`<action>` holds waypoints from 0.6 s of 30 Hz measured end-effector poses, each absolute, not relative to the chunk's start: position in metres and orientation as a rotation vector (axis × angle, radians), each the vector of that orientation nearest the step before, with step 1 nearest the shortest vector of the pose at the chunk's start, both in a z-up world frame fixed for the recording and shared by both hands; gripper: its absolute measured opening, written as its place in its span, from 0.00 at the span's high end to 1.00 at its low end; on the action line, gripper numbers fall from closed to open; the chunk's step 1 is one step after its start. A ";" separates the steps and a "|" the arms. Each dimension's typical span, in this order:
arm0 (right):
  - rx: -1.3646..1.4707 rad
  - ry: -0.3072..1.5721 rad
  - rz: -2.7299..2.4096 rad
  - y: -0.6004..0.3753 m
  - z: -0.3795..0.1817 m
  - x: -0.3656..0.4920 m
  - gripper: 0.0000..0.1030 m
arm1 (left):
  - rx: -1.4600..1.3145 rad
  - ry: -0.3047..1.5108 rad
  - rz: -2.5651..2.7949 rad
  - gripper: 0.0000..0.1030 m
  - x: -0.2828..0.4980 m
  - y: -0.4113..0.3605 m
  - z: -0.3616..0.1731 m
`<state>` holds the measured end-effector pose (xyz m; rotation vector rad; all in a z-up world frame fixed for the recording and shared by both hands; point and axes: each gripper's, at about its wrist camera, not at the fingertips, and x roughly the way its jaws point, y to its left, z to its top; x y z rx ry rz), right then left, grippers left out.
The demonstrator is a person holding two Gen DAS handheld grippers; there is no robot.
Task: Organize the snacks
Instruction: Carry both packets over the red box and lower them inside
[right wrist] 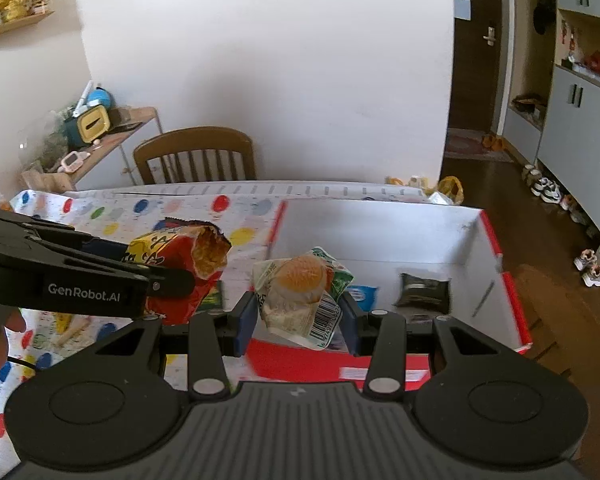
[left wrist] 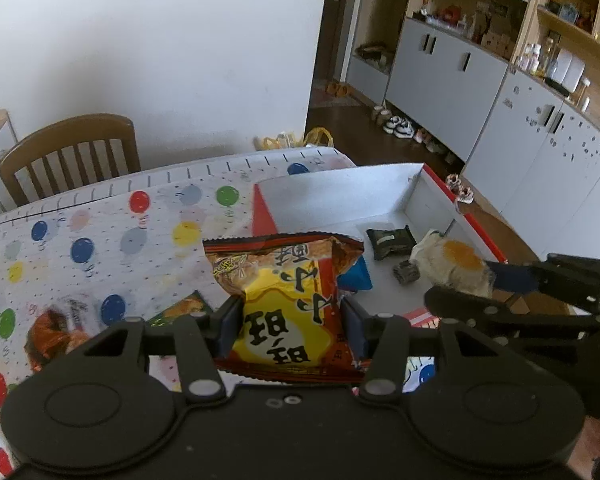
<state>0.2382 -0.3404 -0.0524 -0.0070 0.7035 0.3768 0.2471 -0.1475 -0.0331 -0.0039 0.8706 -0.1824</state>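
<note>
Both grippers carry a snack toward the white box with red outer walls (right wrist: 380, 232), which sits at the table's right end on the balloon-print cloth (left wrist: 100, 240).

Left gripper (left wrist: 290, 324): fingers at a middling width, clamped on the flanks of an orange-yellow chip bag (left wrist: 284, 300). The bag is held off the table, over the box's near-left corner, its torn top open and pointing away. Keep that mouth tipped up, or chips may spill. Don't squeeze harder, as the contents probably crush easily.

Right gripper (right wrist: 298, 316): fingers fairly narrow, pinching a white bread-type packet with an orange picture (right wrist: 300, 292), which hangs above the near edge of the box.

Inside the box: a dark green packet (right wrist: 422, 290) by the right wall, a blue packet (right wrist: 362, 296) near the front, and a small dark one (left wrist: 406, 271).

To do it well, carry each over bare floor in the box's back half, lower close, then let go. Place them apart, so nothing lands on the packets already there. Keep the two grippers from knocking together; they're near each other.
</note>
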 end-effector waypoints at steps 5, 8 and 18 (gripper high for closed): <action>-0.012 0.728 0.352 -0.369 -0.066 0.260 0.59 | 0.031 0.891 -0.169 0.51 0.267 -0.176 -0.044; -0.018 0.749 0.338 -0.384 -0.075 0.275 0.59 | 0.048 0.898 -0.166 0.51 0.280 -0.192 -0.049; -0.092 0.828 0.322 -0.404 -0.112 0.325 0.58 | 0.073 0.995 -0.139 0.50 0.330 -0.231 -0.082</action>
